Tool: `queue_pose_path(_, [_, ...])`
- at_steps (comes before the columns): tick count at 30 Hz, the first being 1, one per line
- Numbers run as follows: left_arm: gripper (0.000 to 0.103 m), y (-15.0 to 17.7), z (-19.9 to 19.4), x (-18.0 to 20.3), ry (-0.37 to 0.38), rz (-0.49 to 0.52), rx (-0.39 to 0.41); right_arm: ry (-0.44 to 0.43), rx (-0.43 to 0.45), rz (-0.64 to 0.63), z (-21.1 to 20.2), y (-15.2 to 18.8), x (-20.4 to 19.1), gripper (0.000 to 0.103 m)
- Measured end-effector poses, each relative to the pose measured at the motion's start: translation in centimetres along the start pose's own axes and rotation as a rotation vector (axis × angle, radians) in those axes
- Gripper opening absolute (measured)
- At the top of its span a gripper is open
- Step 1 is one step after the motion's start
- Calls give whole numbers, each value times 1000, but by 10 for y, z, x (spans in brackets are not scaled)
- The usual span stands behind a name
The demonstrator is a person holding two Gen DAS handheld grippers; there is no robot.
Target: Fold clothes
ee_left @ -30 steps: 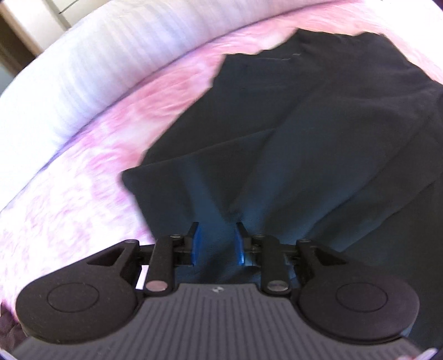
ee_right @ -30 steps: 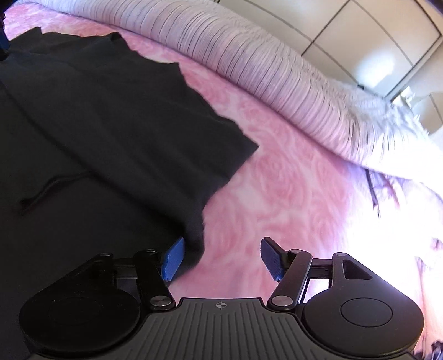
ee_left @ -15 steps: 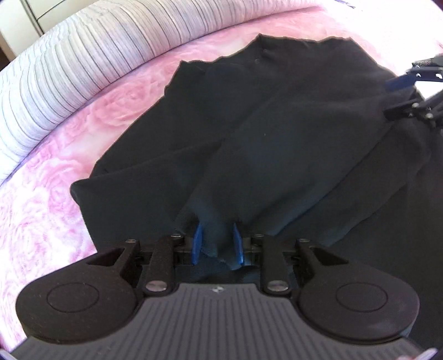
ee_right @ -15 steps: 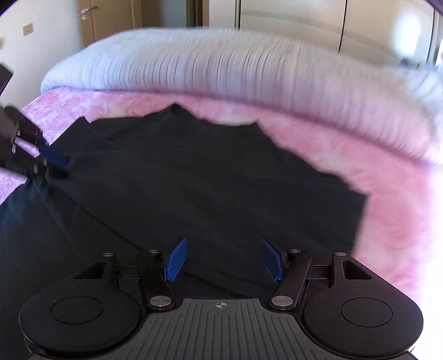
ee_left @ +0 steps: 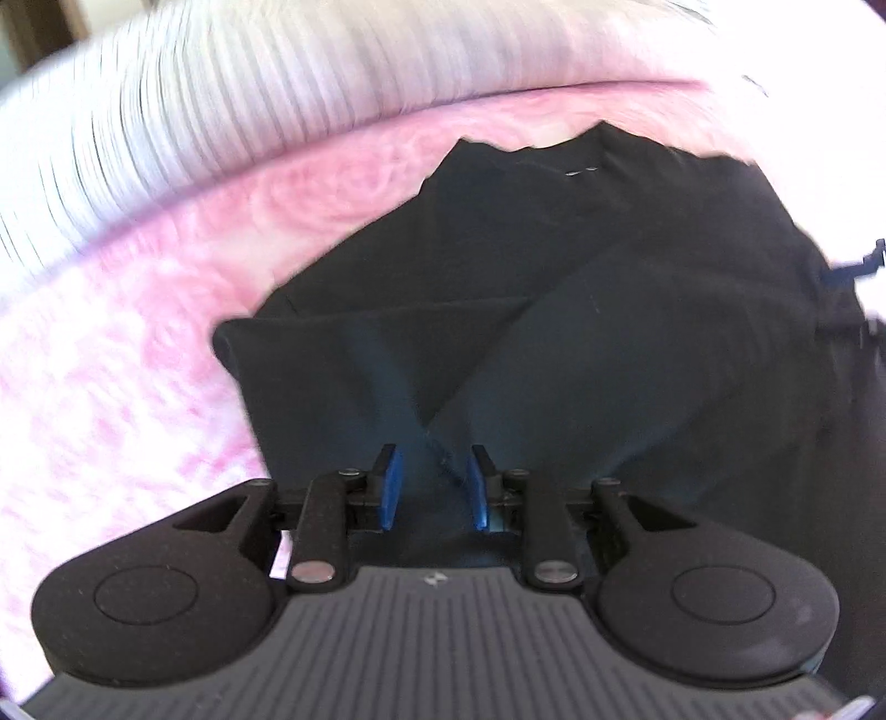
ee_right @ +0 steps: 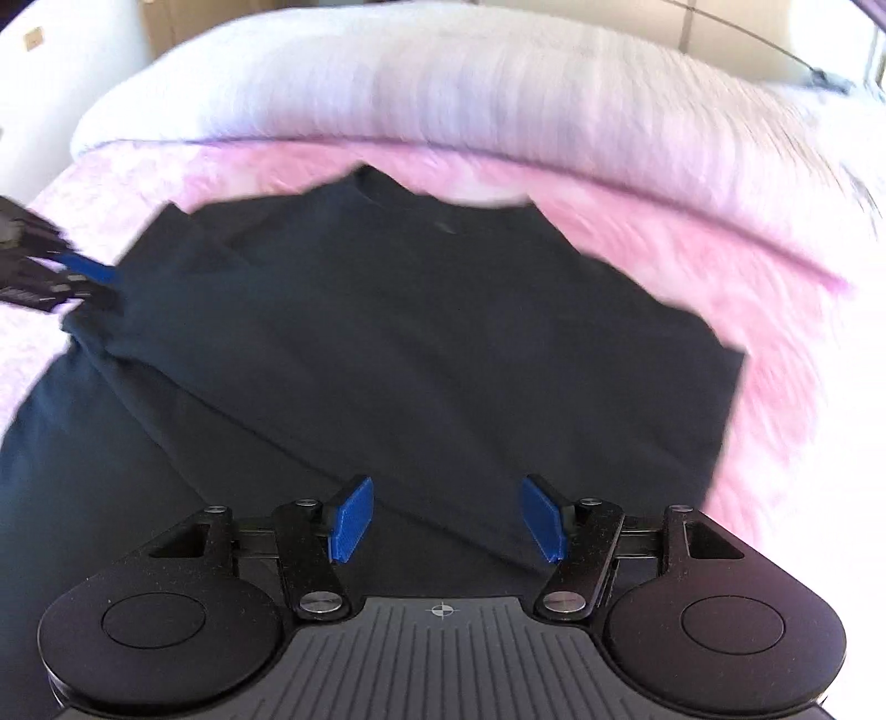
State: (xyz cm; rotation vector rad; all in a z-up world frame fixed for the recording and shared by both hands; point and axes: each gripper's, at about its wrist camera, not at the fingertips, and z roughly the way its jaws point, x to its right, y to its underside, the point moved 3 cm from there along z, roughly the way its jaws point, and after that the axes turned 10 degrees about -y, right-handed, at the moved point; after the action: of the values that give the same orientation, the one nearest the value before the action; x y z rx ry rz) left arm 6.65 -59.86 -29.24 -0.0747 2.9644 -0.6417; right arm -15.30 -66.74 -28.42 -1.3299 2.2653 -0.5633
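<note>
A black T-shirt (ee_right: 421,332) lies spread on a pink bedspread, collar toward the far side. In the left wrist view my left gripper (ee_left: 434,487) is shut on a pinched fold of the T-shirt (ee_left: 554,310) near its sleeve, lifting the cloth into a ridge. It also shows in the right wrist view (ee_right: 105,282), gripping the shirt's left side. My right gripper (ee_right: 446,515) is open and empty, hovering just above the shirt's lower part. The right gripper's tip shows in the left wrist view (ee_left: 853,271) at the far right edge.
The pink rose-patterned bedspread (ee_left: 138,354) surrounds the shirt. A white striped duvet (ee_right: 443,94) is bunched along the far side. Wardrobe doors (ee_right: 720,33) stand behind the bed.
My left gripper stays shut on the shirt fold and has drawn it up and over. My right gripper has swung from the shirt's right edge to over its lower middle, still open.
</note>
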Motion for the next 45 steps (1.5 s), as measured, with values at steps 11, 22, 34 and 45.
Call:
queue_pose_path(11, [4,59,-50,117,-252,822,483,-5,1,-49,26,-30,-14,64])
queue_pose_path(22, [5,73,-34,93,-264,643,400,-98,-3,-194,58,-69,-43,64])
queue_pose_path(34, [15,30,-29,5,-249,107,293,-178,-55,-243,93,-78,-79,64])
queue_pose_path(45, [32,9,21,14,-91,69,169,-117,-151,-163,98,-51,-61,64])
